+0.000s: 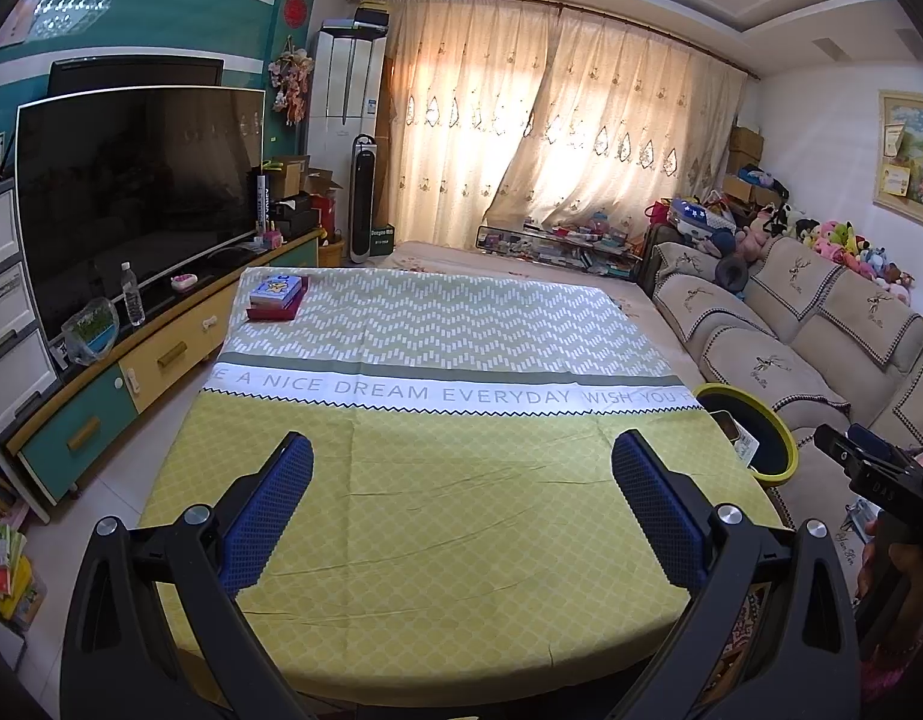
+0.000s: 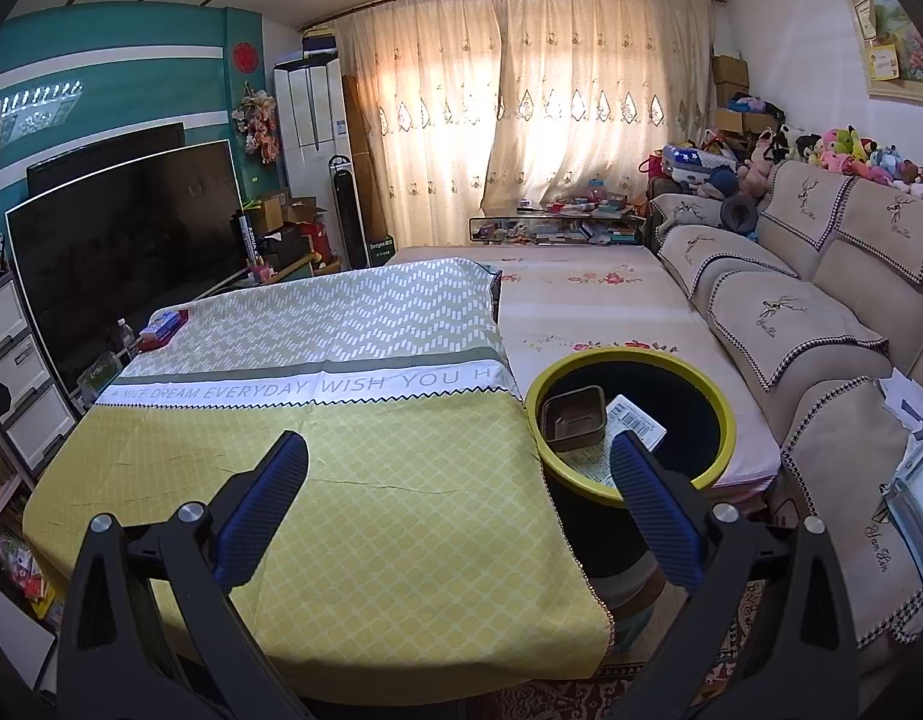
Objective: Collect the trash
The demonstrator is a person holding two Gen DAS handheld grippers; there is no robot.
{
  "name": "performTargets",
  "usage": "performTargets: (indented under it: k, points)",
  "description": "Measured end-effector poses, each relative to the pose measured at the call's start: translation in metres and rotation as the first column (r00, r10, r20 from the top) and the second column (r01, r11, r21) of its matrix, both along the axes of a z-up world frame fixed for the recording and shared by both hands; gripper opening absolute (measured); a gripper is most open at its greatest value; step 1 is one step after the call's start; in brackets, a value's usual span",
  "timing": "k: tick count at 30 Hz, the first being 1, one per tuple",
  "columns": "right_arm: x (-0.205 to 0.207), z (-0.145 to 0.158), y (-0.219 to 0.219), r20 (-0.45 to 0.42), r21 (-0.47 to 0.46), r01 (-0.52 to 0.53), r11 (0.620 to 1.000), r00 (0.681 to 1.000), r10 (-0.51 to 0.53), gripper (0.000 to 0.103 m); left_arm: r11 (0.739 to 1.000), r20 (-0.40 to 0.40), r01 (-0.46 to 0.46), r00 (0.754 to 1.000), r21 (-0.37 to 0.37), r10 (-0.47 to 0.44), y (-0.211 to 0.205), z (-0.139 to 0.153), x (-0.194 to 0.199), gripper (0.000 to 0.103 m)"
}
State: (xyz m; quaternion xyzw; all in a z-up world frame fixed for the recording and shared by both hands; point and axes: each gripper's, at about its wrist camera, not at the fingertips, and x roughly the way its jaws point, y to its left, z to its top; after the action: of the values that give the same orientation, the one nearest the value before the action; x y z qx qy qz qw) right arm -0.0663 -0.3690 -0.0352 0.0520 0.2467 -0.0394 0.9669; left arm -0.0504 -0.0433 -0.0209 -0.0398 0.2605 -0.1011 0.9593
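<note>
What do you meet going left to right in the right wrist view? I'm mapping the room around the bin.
Television → tablecloth → trash bin, holding a brown tray and a barcoded packet → sofa.

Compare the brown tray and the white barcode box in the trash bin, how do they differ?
The brown tray is dark, open-topped and empty, showing its inside; the white barcode box is pale, closed and printed with a barcode. The tray leans against the left wall of the trash bin; the box lies to its right, partly tucked behind it. Both are rectangular and rest tilted inside the bin.
</note>
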Motion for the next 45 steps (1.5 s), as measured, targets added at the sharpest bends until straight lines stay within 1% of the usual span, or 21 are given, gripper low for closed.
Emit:
performTargets:
  k: [8, 15, 18, 20, 21, 23, 24, 26, 29, 32, 34, 36, 37, 38, 40, 42, 43, 45]
  points:
    - [0.003, -0.001, 0.0, -0.005, -0.001, -0.007, 1.0, 1.0, 0.007, 0.096, 1.0, -0.009, 0.006, 1.0, -0.004, -0.006, 0.001, -0.001, 0.003, 0.098]
    - [0.003, -0.001, -0.002, -0.012, 0.002, -0.01, 1.0, 1.0, 0.01, 0.096, 1.0, -0.043, 0.005, 0.999, -0.017, -0.006, 0.002, -0.007, 0.01, 0.098]
    - [0.004, -0.002, -0.002, -0.014, 0.006, -0.01, 1.0, 1.0, 0.01, 0.096, 0.999, -0.046, 0.015, 0.999, -0.047, -0.017, 0.004, -0.009, 0.014, 0.098]
    - [0.005, -0.004, -0.003, -0.02, 0.012, -0.012, 1.0, 1.0, 0.012, 0.096, 0.998, -0.025, 0.026, 0.999, -0.061, -0.028, 0.003, -0.009, 0.015, 0.098]
    - [0.007, -0.006, -0.003, -0.025, 0.015, -0.015, 1.0, 1.0, 0.016, 0.096, 0.998, -0.027, 0.025, 0.999, -0.057, -0.027, 0.003, -0.009, 0.017, 0.098]
    - [0.012, -0.007, -0.002, -0.037, 0.017, -0.023, 1.0, 0.999, 0.024, 0.096, 0.999, -0.037, 0.027, 0.999, -0.026, -0.028, 0.0, -0.01, 0.026, 0.098]
    - [0.016, -0.008, -0.002, -0.042, 0.014, -0.028, 1.0, 0.999, 0.029, 0.096, 1.0, -0.035, 0.027, 0.999, 0.002, -0.027, -0.003, -0.01, 0.033, 0.098]
    - [0.025, -0.009, 0.002, -0.053, 0.002, -0.041, 0.999, 0.998, 0.041, 0.096, 0.999, -0.049, 0.018, 0.999, 0.036, -0.016, -0.004, -0.011, 0.047, 0.098]
    - [0.052, -0.008, 0.008, -0.076, -0.002, -0.071, 0.997, 0.995, 0.071, 0.096, 0.999, -0.096, 0.005, 0.995, 0.05, -0.001, 0.003, -0.017, 0.084, 0.098]
    - [0.094, -0.007, 0.019, -0.108, -0.022, -0.101, 0.995, 0.989, 0.098, 0.096, 0.996, -0.137, -0.019, 0.99, 0.086, 0.03, 0.01, -0.032, 0.131, 0.098]
    - [0.122, -0.006, 0.028, -0.118, -0.016, -0.133, 0.991, 0.985, 0.13, 0.096, 0.995, -0.188, -0.028, 0.981, 0.099, 0.047, 0.017, -0.048, 0.171, 0.098]
    - [0.163, -0.009, 0.039, -0.146, 0.006, -0.162, 0.987, 0.976, 0.162, 0.096, 0.995, -0.23, -0.041, 0.971, 0.095, 0.062, 0.026, -0.062, 0.202, 0.098]
    - [0.183, -0.012, 0.044, -0.169, 0.017, -0.168, 0.986, 0.971, 0.168, 0.096, 0.994, -0.256, -0.054, 0.964, 0.096, 0.077, 0.032, -0.073, 0.225, 0.098]
    - [0.212, -0.017, 0.051, -0.203, 0.032, -0.178, 0.983, 0.962, 0.181, 0.096, 0.992, -0.275, -0.069, 0.957, 0.103, 0.095, 0.037, -0.081, 0.242, 0.098]
    - [0.253, -0.027, 0.062, -0.256, 0.017, -0.173, 0.985, 0.951, 0.172, 0.096, 0.989, -0.296, -0.089, 0.947, 0.121, 0.122, 0.046, -0.095, 0.275, 0.098]
    - [0.287, -0.041, 0.072, -0.302, 0.008, -0.167, 0.986, 0.939, 0.161, 0.096, 0.984, -0.305, -0.115, 0.94, 0.138, 0.153, 0.052, -0.105, 0.301, 0.098]
    - [0.302, -0.048, 0.075, -0.327, 0.018, -0.162, 0.987, 0.932, 0.159, 0.096, 0.981, -0.319, -0.123, 0.933, 0.148, 0.166, 0.055, -0.112, 0.316, 0.098]
    - [0.332, -0.065, 0.083, -0.381, 0.052, -0.165, 0.985, 0.908, 0.173, 0.096, 0.981, -0.351, -0.13, 0.92, 0.145, 0.174, 0.06, -0.123, 0.338, 0.098]
